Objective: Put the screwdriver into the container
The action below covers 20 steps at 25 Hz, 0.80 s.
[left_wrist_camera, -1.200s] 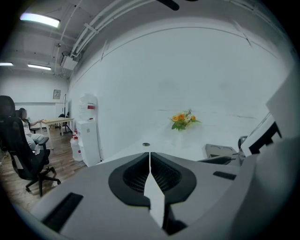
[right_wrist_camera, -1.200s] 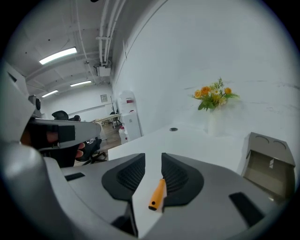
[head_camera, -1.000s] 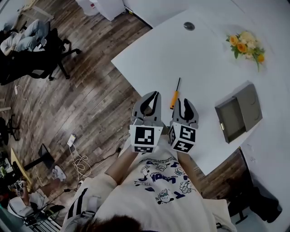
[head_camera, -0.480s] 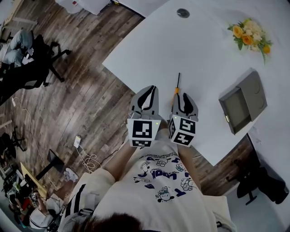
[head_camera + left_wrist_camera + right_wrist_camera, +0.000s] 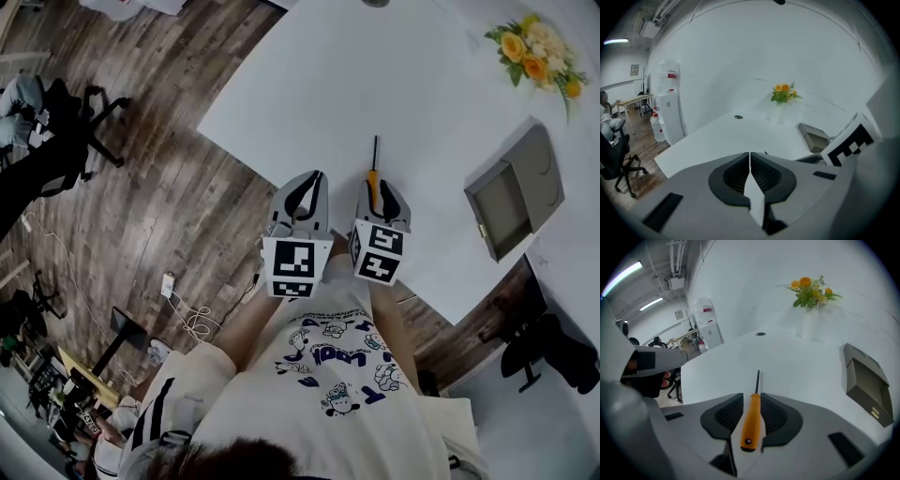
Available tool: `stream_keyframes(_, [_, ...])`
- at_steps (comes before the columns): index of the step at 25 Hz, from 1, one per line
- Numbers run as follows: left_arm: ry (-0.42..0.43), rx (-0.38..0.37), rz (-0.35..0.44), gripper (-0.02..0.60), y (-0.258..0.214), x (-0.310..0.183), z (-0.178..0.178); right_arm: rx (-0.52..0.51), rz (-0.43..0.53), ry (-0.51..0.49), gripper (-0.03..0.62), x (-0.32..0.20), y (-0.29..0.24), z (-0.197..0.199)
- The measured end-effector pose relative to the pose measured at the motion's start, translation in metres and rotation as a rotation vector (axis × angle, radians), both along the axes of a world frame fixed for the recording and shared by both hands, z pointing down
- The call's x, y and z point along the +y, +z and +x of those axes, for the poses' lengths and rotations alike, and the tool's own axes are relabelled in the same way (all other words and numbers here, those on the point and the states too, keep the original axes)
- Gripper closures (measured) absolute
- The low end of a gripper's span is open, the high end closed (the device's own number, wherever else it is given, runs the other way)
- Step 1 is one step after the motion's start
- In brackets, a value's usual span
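Observation:
An orange-handled screwdriver (image 5: 373, 174) lies on the white table (image 5: 309, 84), its thin black shaft pointing away from me. My right gripper (image 5: 382, 190) is low over it. In the right gripper view the handle (image 5: 751, 420) lies between the two jaws with a small gap on each side, and the jaws are opening. My left gripper (image 5: 312, 181) hangs just to the left, at the table's near edge, shut with nothing in it (image 5: 750, 154). The grey open container (image 5: 514, 192) sits to the right on the table (image 5: 865, 380).
A bunch of yellow and orange flowers (image 5: 536, 52) stands at the far right of the table. A round cable grommet (image 5: 760, 333) lies farther back. Office chairs (image 5: 56, 141) and cables (image 5: 187, 319) are on the wooden floor to the left; a black chair (image 5: 553, 347) stands at the right.
Both grippers have moved forward over the table edge. The right gripper has come up over the screwdriver's handle, which now lies between its jaws.

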State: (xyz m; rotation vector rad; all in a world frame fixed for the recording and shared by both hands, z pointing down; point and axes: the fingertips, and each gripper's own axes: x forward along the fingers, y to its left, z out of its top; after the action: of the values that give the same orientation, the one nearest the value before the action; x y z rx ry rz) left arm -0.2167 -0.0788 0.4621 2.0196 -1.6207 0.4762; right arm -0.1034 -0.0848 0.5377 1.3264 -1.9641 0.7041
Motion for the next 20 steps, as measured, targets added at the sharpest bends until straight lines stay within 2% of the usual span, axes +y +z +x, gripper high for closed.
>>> stream_keyframes(11, [-0.005,0.037,-0.048,0.56,0.018,0.002,-0.011,0.075,-0.117,0.02,0.465,0.004,0.025,0.003])
stream_keyframes(20, [-0.015,0.041,-0.069,0.56,0.024,0.004,-0.018,0.12,-0.288,0.046,0.471,0.005,0.038,0.006])
